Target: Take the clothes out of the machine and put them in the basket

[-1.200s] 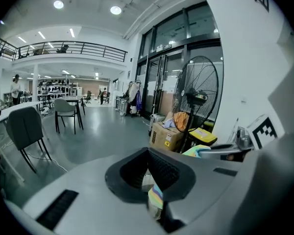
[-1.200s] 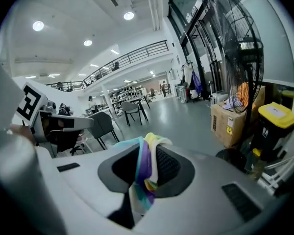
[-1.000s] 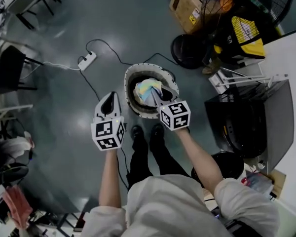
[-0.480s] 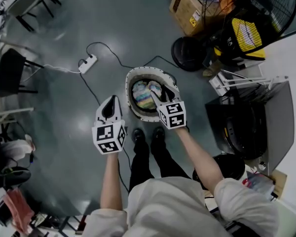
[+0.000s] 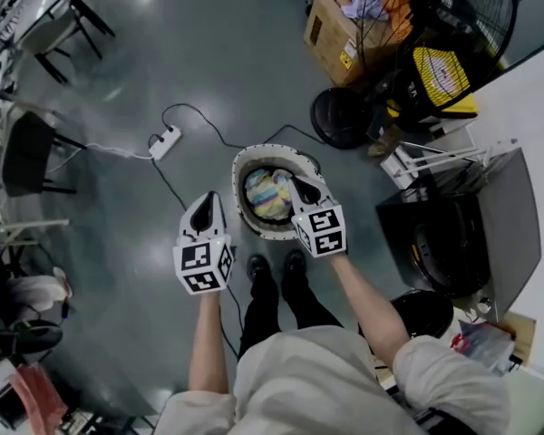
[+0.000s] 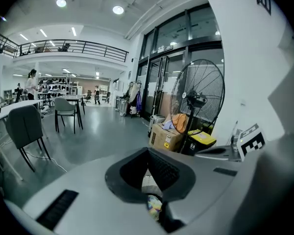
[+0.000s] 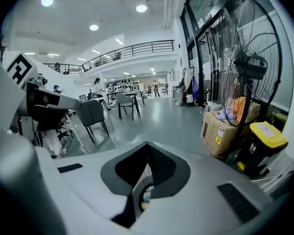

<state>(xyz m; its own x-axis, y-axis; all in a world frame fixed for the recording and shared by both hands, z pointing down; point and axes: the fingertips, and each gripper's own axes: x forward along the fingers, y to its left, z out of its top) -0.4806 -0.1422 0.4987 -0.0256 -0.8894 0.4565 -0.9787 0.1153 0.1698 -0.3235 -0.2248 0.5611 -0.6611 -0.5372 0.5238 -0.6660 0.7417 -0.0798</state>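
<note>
A round white basket [image 5: 242, 166] stands on the floor in front of the person's feet, with colourful clothes [image 5: 267, 195] lying in it. My right gripper [image 5: 301, 187] hovers over the basket's right rim. Its jaws have just been closing and now stand shut with nothing between them [image 7: 147, 148]. My left gripper [image 5: 205, 205] hangs left of the basket, shut and empty [image 6: 148, 153]. A bit of the clothes [image 6: 153, 205] shows below its jaws. The dark machine [image 5: 444, 238] stands at the right.
A power strip [image 5: 166, 140] and its cable lie on the floor behind the basket. A cardboard box [image 5: 340, 21], a big fan [image 5: 453, 7] and a yellow-lidded bin [image 5: 440, 75] stand at the back right. Chairs [image 5: 27, 148] are at the left.
A second ago the right gripper held a colourful cloth over the basket. It let the cloth drop in, drew back a little and shut. The left gripper stayed put.
</note>
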